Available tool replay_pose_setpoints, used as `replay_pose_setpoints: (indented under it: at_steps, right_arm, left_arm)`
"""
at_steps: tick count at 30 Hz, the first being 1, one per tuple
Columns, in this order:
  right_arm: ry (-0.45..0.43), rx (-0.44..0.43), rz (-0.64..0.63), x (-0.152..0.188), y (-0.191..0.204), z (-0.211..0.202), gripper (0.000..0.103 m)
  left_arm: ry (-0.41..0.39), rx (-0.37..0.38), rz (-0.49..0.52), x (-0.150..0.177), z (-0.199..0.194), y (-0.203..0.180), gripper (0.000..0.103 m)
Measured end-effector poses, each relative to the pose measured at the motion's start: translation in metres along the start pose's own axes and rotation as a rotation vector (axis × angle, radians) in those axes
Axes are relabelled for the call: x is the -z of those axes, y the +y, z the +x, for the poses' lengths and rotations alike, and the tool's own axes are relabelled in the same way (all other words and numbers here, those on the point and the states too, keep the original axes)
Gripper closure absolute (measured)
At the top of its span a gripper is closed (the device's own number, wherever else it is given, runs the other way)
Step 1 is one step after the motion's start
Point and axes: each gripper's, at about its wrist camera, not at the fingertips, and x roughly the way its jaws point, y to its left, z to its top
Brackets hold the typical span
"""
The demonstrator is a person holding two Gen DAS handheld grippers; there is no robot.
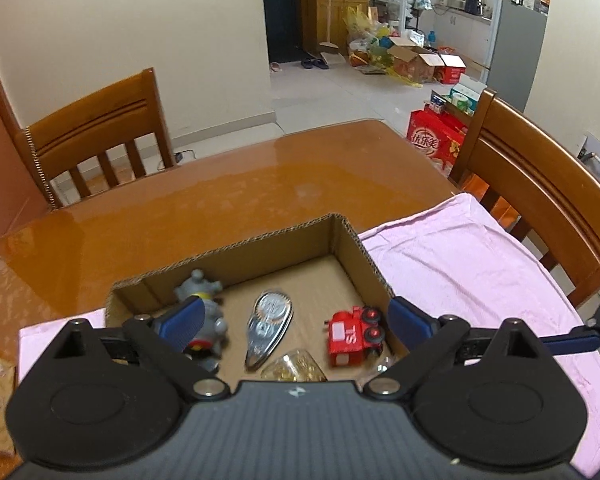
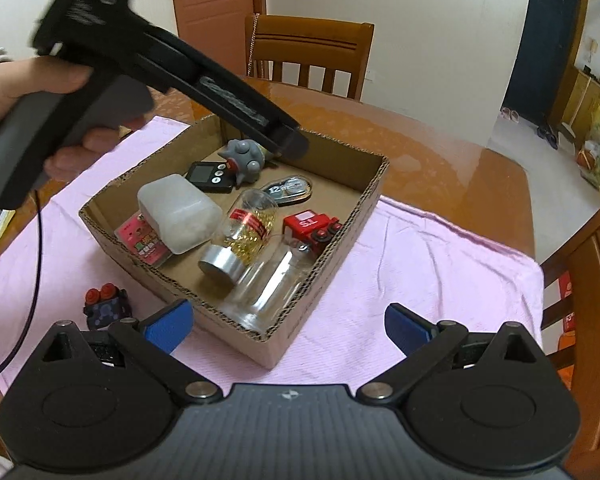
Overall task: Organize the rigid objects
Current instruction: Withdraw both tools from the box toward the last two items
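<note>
Inside the cardboard box (image 2: 364,208), below the left hand-held gripper (image 1: 296,320), lie the grey figurine (image 1: 204,292), silver tape dispenser (image 1: 268,320) and red toy train (image 1: 352,336). Its jaws stand released, nothing between them, and its left pad hides part of the figurine. The right hand-held gripper (image 2: 288,324) is also released, empty. Just left of it a small dark toy (image 2: 106,304) rests on the pink cloth (image 2: 440,272) covering the counter (image 1: 180,208), partly cut off.
</note>
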Motion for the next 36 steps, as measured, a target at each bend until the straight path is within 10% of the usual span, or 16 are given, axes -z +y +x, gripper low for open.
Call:
replay_pose_setpoints:
  at_steps: [17,27,36]
  right_arm:
    - [0.068,-0.063,0.012,0.065,0.048,0.026,0.0]
    - [0.134,-0.105,-0.041,0.084,0.074,0.05,0.0]
    - [0.165,-0.081,0.0,0.088,0.078,0.053,0.0]
  left_arm:
    - [0.015,-0.147,-0.211,0.121,-0.068,0.01,0.003]
    - [0.131,-0.213,-0.323,0.199,-0.035,0.017,0.003]
    - [0.122,-0.203,-0.42,0.197,0.002,0.03,0.003]
